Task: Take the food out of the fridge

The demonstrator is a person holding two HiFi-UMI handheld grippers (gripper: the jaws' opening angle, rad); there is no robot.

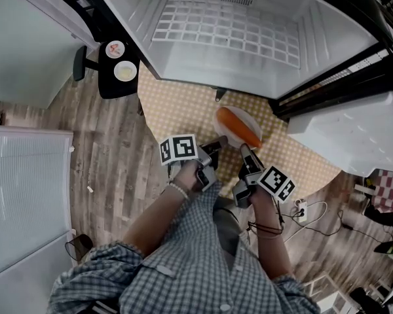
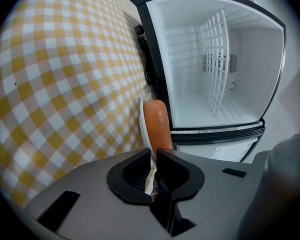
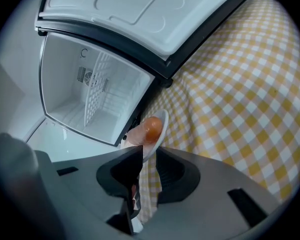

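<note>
- Sausage [image 1: 239,128]: on white plate [image 1: 245,116] over checked table [image 1: 177,110]; open fridge [image 1: 249,25] at 12 o'clock.
- Left gripper [image 2: 154,160]: jaws pinched on the plate rim, 7 o'clock edge.
- Right gripper [image 3: 147,159]: jaws narrow on the rim, 5 o'clock edge.
- Handling: plate stiff, breakable; sausage probably slick and apt to roll; hold at the rim and keep level.
- Unclear: whether the plate touches the table.

Sausage [image 1: 239,127] on plate [image 1: 243,113], apparently above table [image 1: 177,113], before fridge [image 1: 183,61].

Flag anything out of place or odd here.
Two small plates sit on a black seat, off the checked table. The fridge stands open and bare. The left gripper and right gripper both clamp the sausage plate; nothing spilled.
</note>
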